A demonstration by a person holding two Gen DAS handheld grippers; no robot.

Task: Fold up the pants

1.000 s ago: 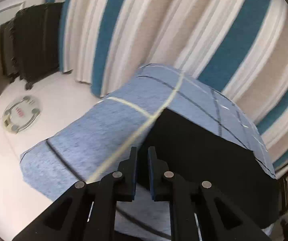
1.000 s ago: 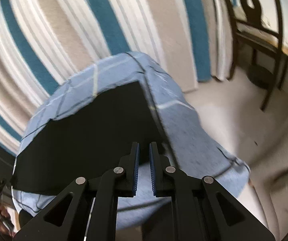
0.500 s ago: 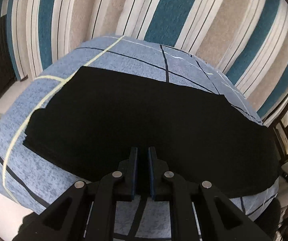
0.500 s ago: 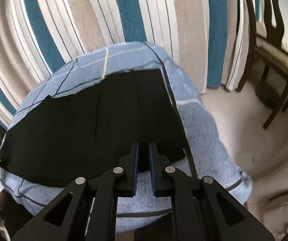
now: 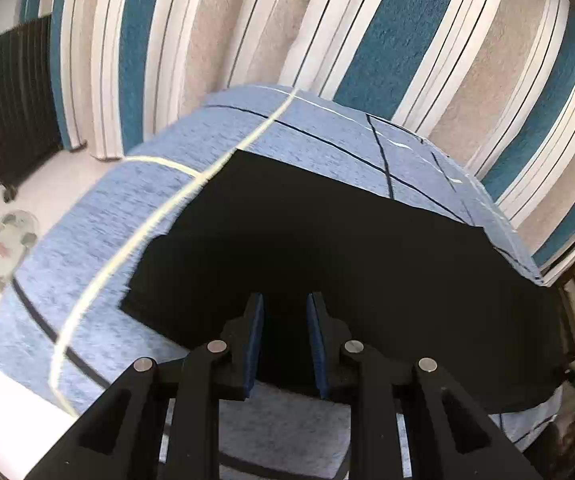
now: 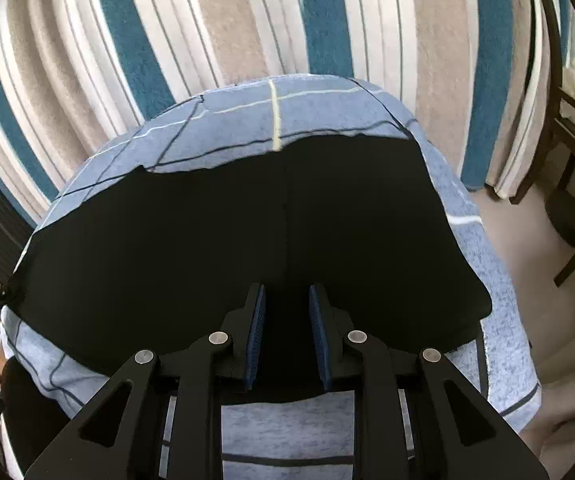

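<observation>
Both grippers (image 5: 284,312) (image 6: 286,302) tilted down over pants (image 5: 347,248)

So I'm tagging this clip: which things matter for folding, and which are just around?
Part of the job:
black pants
blue checked cloth under them
left gripper, jaws opening
right gripper, jaws opening

Just around:
striped curtain
bathroom scale
dark chair
</observation>
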